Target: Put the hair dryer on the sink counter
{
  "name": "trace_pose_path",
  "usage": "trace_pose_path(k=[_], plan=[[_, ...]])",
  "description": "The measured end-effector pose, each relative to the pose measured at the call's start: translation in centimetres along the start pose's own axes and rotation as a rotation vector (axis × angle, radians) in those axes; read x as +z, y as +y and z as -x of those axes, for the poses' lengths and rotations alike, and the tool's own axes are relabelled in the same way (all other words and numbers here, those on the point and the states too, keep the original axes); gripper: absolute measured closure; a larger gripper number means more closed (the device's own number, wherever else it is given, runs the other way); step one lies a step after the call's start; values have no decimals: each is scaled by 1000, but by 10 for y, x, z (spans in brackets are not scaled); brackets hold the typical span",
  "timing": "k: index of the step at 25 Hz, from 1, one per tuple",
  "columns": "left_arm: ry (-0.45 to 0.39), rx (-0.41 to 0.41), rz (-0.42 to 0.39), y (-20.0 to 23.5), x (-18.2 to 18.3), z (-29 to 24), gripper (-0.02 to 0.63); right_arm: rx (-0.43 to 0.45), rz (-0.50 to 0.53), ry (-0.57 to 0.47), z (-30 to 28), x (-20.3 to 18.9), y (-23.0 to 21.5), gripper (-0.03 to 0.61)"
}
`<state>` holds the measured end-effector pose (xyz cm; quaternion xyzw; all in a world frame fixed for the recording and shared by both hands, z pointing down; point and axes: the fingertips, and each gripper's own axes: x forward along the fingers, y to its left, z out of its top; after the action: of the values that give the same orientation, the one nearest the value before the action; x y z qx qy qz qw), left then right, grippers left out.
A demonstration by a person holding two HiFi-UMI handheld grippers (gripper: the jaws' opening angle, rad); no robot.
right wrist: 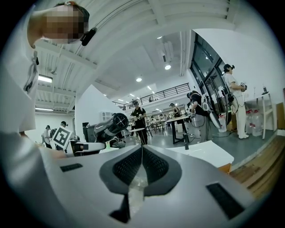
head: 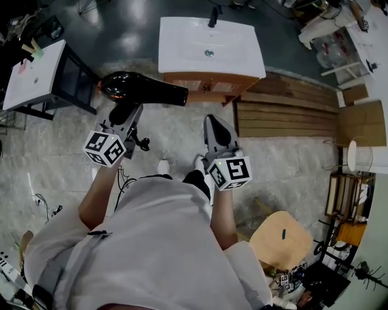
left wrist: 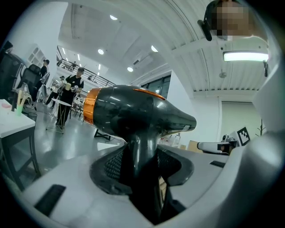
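Note:
A black hair dryer (head: 142,88) with an orange ring at its back lies level in the air, its nozzle pointing right. My left gripper (head: 123,112) is shut on its handle (left wrist: 141,151), both pads pressed against it. Just beyond it stands the white sink counter (head: 182,42) on a wooden cabinet, with a black tap (head: 213,17) at the far edge. My right gripper (head: 217,128) hangs shut and empty to the right of the dryer, jaws pointing at the cabinet. In the right gripper view the hair dryer (right wrist: 108,126) shows at left and the sink counter (right wrist: 205,153) ahead.
A white desk (head: 33,75) with a black frame stands at the left. Wooden planks (head: 285,118) lie on the floor right of the cabinet. A round wooden stool (head: 282,239) stands at lower right. Shelving and clutter (head: 348,194) line the right side. People stand (right wrist: 138,118) in the far hall.

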<state>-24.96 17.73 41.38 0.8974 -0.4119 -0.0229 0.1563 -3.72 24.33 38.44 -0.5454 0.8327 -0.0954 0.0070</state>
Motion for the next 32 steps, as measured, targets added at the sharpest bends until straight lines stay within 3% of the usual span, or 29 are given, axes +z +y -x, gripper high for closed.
trace_pose_path(k=[32], plan=[[-40, 236, -10, -93, -12, -101, 440, 247, -26, 24, -2, 21, -155, 571]])
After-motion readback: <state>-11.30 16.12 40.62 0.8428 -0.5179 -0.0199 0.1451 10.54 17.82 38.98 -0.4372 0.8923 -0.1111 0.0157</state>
